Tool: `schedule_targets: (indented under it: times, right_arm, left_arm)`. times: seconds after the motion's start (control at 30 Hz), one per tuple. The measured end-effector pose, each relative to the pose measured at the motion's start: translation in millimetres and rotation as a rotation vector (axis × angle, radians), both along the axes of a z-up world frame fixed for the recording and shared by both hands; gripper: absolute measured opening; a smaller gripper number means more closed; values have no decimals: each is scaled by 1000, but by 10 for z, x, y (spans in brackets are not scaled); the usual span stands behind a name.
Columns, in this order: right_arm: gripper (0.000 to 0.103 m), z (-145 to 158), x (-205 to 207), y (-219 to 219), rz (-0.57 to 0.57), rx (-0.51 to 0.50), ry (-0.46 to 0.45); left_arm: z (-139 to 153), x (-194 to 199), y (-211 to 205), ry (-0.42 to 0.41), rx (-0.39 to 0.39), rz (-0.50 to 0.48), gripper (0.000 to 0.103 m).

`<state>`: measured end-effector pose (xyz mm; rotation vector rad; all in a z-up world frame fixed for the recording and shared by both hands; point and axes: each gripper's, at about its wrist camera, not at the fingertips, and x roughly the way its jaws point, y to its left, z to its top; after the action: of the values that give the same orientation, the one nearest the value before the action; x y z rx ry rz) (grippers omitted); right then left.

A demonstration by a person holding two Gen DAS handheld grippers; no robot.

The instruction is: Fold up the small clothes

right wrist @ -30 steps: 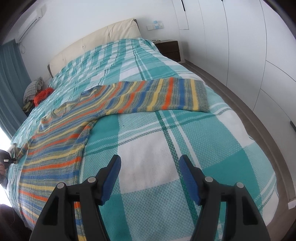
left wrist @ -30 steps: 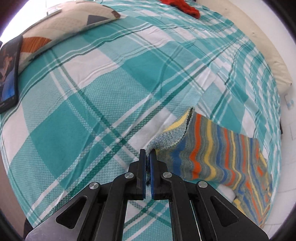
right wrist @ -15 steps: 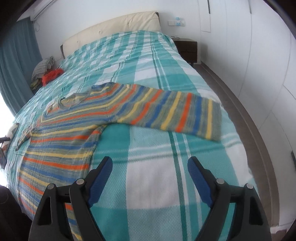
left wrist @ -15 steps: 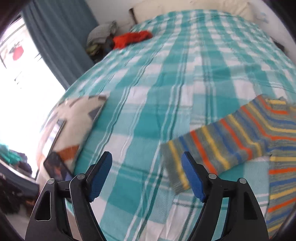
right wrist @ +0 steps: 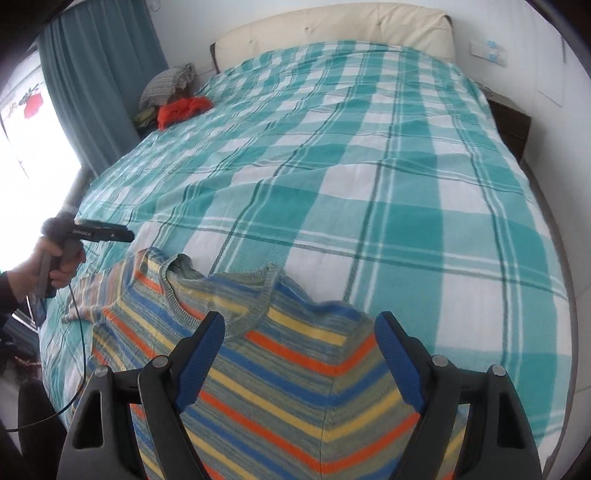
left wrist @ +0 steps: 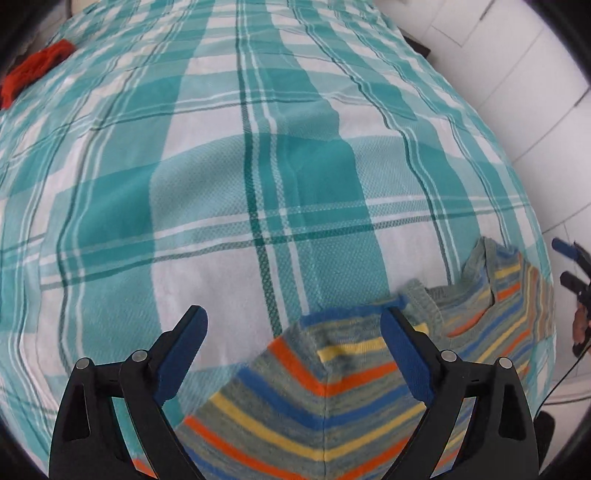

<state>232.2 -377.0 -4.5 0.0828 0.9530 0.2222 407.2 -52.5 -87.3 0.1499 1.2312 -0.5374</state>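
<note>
L gripper (left wrist: 291,354): jaws wide apart, nothing clamped. They have just been opening; the striped sweater (left wrist: 325,413) lies under and between them but the blue pads (left wrist: 406,362) don't press on it. A folded shoulder edge of the knit peaks just ahead of the jaw gap, w/ the grey ribbed neckline off to the R of the R finger. Ahead of the jaws, bare teal-and-white plaid bedspread (left wrist: 258,177). Far ahead-L, at the frame edge, a red garment (left wrist: 33,70). Far R edge: the other gripper's blue tips poke in.

R gripper (right wrist: 299,358): jaws also spread, empty. Sweater (right wrist: 295,387) lies flat on the bedspread (right wrist: 369,166) beneath and between the fingers, stripes meeting in a V along a seam that runs back toward the camera. Neck opening just ahead-L of the L finger. Farther L a sleeve or folded flap lies bunched on the bedspread, blurry there, can't tell which. L of that, a hand (right wrist: 51,266) grips the L gripper's handle, cable hanging from it. Well ahead of the jaws: more bedspread, then a cream headboard (right wrist: 332,33). Ahead-L by the teal curtain (right wrist: 99,66), the red garment (right wrist: 184,107) beside a grey pile of clothes (right wrist: 168,83). Ahead-R, a dark nightstand (right wrist: 511,125) against the white wall.
</note>
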Motion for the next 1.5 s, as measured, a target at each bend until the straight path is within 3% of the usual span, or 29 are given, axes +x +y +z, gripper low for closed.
schedule_targets:
  times: [0.03,0.07,0.1,0.23,0.37,0.4,0.43,0.47,0.6,0.7,0.8,0.87,0.97,1.13,1.17,1.2,1.27,1.37,1.5]
  right_arm:
    - [83,-46,119,68,32,-28,13]
    - [83,-96,216,122,59,-59,26]
    - [83,-145,320,158,79,-87,38]
    - [81,-348,700,145,101,-103,106]
    - [50,-686,977,101,88,6,251]
    - [47,-780,1004,128,98,20,290]
    - [37,-859,1009,181,117,13,318]
    - [9,-906,991,254,147,-26,329]
    - [5,-802,817,440,151,-171,255]
    - [4,-518,559,610,153,-348,63]
    - [4,-340,449,724,135,-457,-97]
    - [4,-433,585,688,86,-457,-89]
    - [4,-780,803,575,21,-446,-1]
    - [5,-1029,847,518,-33,-419,26]
    - [8,-1012,837,493,-41,-398,28]
    - [14,-972,805,455,-48,-361,28]
    - [62,-848,739,342,-86,-311,36]
    - [66,-488,394,192,-123,-277,-46]
    - [70,-162,-303,51,-113,-293,-84]
  left_arm:
    - [-93,-5,-87,3,48,-43,85]
    - [-195,0,-172,15,100,-82,68]
    - [-281,-17,-239,22,146,-115,60]
    - [-264,-173,-364,-25,172,-213,49]
    - [-286,-404,-464,-58,223,-326,48]
    - [-288,-439,-468,-56,220,-333,38]
    - [-287,-462,-468,-49,211,-333,27]
    - [-285,-492,-475,-59,214,-328,13]
    - [-239,-925,-681,-314,373,-357,8]
    - [-50,-1027,-724,-472,375,-263,8]
    - [29,-888,-679,-511,327,-131,8]
    - [-98,-817,-674,-512,336,-81,8]
    - [-390,-764,-659,-503,381,-73,7]
    - [-382,-679,-597,-490,336,-37,13]
    - [-325,-670,-553,-467,308,-27,23]
    - [-250,-667,-494,-433,274,-14,41]
    - [-26,-684,-299,-405,211,48,62]
    - [383,-878,164,-406,67,133,79]
    - [754,-1378,767,-409,6,210,82]
